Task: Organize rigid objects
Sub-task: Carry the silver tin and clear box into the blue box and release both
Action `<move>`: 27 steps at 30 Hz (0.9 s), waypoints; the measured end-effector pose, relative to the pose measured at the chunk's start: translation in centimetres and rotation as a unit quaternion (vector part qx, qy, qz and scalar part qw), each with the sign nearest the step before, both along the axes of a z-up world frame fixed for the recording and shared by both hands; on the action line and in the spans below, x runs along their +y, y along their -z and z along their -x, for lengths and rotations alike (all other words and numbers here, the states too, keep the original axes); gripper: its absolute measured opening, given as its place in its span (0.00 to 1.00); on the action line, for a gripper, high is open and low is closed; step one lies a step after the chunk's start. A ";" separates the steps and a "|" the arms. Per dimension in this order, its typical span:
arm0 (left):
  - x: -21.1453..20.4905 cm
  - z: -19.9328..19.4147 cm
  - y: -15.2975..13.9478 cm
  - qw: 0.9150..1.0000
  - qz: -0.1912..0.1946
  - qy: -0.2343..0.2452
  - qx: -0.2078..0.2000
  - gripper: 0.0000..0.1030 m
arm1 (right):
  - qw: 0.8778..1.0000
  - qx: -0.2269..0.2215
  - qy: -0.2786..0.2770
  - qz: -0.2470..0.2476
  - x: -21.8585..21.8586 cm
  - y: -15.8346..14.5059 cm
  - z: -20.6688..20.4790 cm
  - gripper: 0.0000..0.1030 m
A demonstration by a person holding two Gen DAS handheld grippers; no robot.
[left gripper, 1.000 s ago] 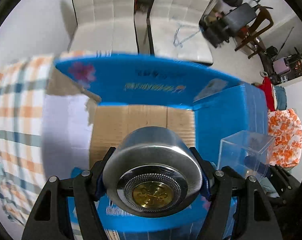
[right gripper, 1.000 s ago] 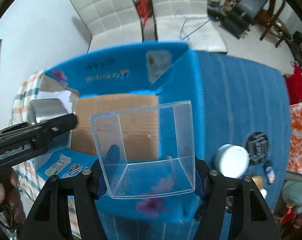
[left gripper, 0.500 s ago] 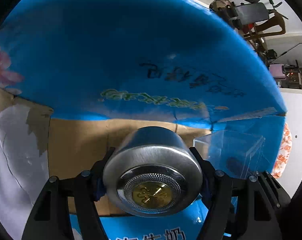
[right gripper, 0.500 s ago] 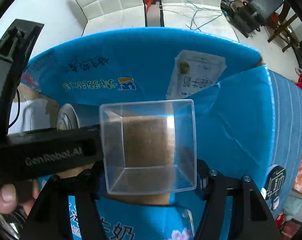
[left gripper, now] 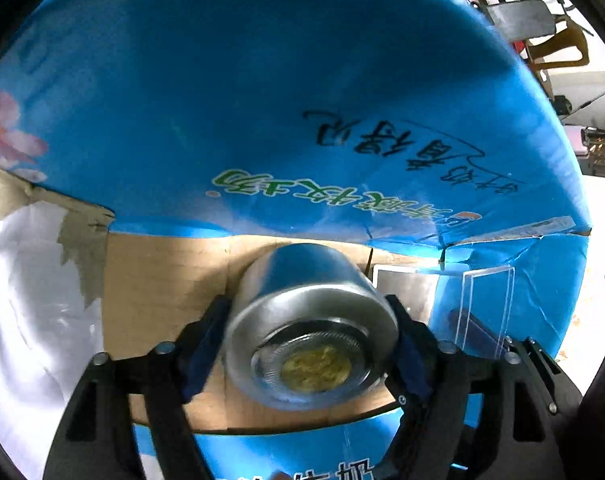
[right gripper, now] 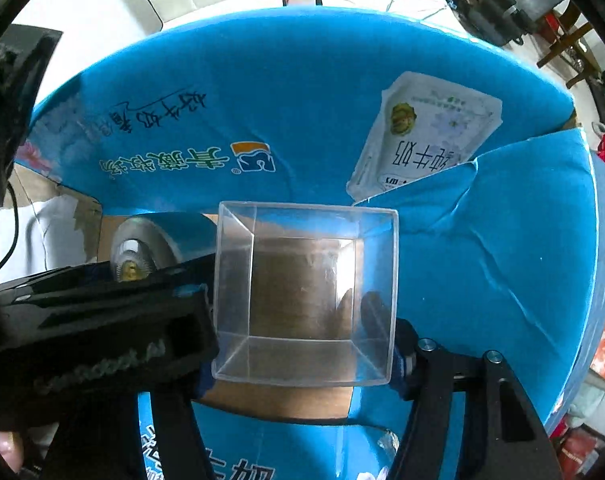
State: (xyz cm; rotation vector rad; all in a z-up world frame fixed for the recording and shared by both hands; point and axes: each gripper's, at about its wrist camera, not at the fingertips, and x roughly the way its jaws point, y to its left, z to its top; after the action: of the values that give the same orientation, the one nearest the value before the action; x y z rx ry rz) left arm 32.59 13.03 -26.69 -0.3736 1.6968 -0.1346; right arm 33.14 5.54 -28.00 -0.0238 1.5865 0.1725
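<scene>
While both tools hang inside the mouth of the blue carton (right gripper: 302, 92), the left gripper (left gripper: 310, 344) looks spread a little wider than the metal canister (left gripper: 308, 320). A sliver of gap shows at each blue pad, so I cannot say for sure that it is gripped or just let go. The canister lies on its side, long axis running straight away from the camera along the fingers, its capped end with the gold disc facing back toward the lens. It sits low over the brown cardboard floor (left gripper: 162, 288); whether it touches is not clear.

The right gripper (right gripper: 302, 344) is clamped on the clear plastic box (right gripper: 304, 292), open side toward the lens, just beside the canister on its right and above the same floor. In the right wrist view the canister (right gripper: 150, 244) shows left of the box, behind the left tool's black body.

My reading: both items are being set down in the carton, and the left is nearer to finishing.

The carton carries green and white Chinese brand lettering, black handwritten-style characters and a pictured milk pouch, all upside down. The left tool's body bears faint lettering I cannot read.
</scene>
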 end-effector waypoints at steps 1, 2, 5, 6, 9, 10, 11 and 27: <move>0.0 -0.1 -0.4 1.000 -0.005 0.003 -0.003 0.92 | 1.000 0.005 0.000 0.001 -0.3 0.2 -0.6 0.67; 0.1 -0.1 -1.1 1.000 -0.007 0.004 -0.009 1.00 | 1.000 0.006 -0.001 0.004 -0.6 0.2 -1.1 0.68; 0.0 -0.1 -2.8 0.999 -0.032 0.013 -0.024 1.00 | 1.000 0.006 0.001 -0.004 -1.0 -0.3 -0.9 0.74; 0.0 0.0 -3.4 0.998 -0.042 0.017 -0.031 1.00 | 1.000 0.004 -0.002 -0.006 -1.1 -0.6 -0.7 0.79; 0.0 1.0 -5.2 0.997 -0.057 0.024 -0.050 1.00 | 1.000 0.000 -0.006 -0.016 -1.0 -1.8 0.1 0.93; 0.1 1.5 -5.6 0.997 -0.058 0.024 -0.053 1.00 | 1.000 -0.006 -0.006 -0.011 -1.3 -2.3 0.7 0.93; 0.1 2.3 -6.1 0.996 -0.061 0.023 -0.058 1.00 | 1.000 -0.012 -0.006 -0.008 -1.4 -2.7 1.1 0.93; 3.6 14.6 -14.3 0.971 -0.143 0.020 -0.189 1.00 | 0.996 -0.094 0.009 -0.003 -3.5 -12.0 12.4 0.93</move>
State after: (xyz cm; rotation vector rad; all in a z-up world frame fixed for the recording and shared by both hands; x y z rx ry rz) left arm 18.04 16.65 -12.43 -0.0886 1.3223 0.0106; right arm 20.75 2.07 -16.03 -0.0206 1.3982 0.1576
